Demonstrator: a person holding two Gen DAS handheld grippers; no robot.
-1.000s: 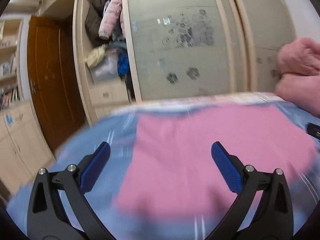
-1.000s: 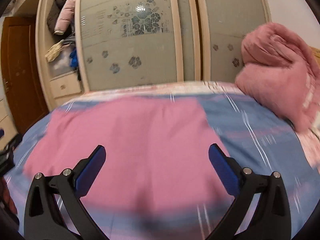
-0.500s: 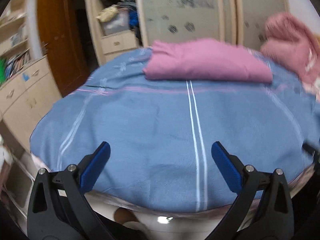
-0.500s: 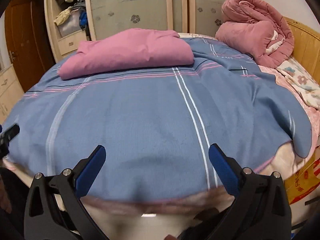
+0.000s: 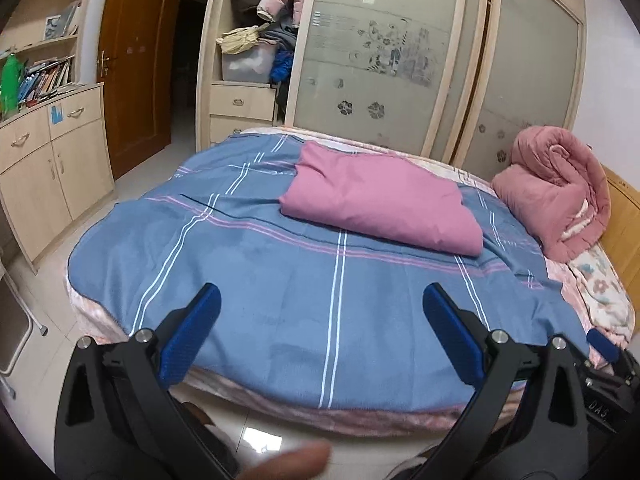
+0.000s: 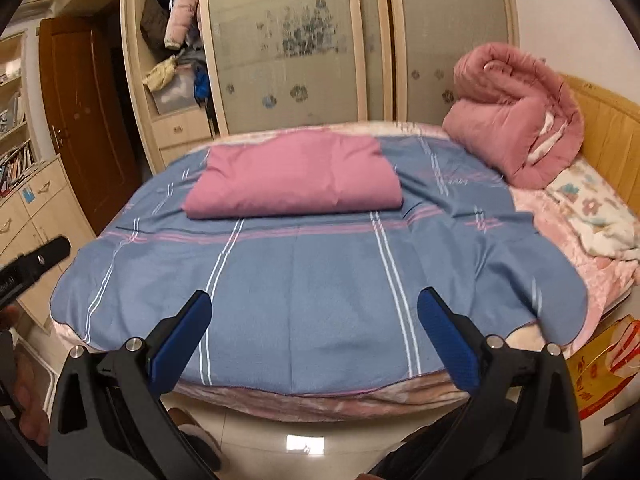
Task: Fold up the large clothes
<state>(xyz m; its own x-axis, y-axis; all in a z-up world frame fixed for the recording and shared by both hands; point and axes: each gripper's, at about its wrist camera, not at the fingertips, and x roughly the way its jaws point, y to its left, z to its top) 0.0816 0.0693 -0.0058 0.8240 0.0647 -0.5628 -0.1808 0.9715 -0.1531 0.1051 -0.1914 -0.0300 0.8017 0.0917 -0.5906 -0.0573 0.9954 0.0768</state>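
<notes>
A folded pink garment (image 5: 380, 204) lies on the far part of the blue striped bedspread (image 5: 280, 280); it also shows in the right wrist view (image 6: 296, 178). My left gripper (image 5: 320, 300) is open and empty, held back at the near edge of the bed, well short of the garment. My right gripper (image 6: 314, 304) is open and empty too, above the bed's near edge. The right gripper's tip (image 5: 602, 344) shows at the lower right of the left wrist view.
A rolled pink quilt (image 6: 516, 108) sits at the bed's right by the wooden headboard (image 6: 612, 136). A wardrobe with sliding doors (image 5: 400, 60) stands behind the bed. A cabinet (image 5: 52, 152) and brown door (image 5: 136, 60) are left. An orange bag (image 6: 604, 364) lies on the floor at right.
Both grippers have pulled back from right over the pink garment to the near edge of the bed. The garment lies folded on the bedspread. Both stayed open.
</notes>
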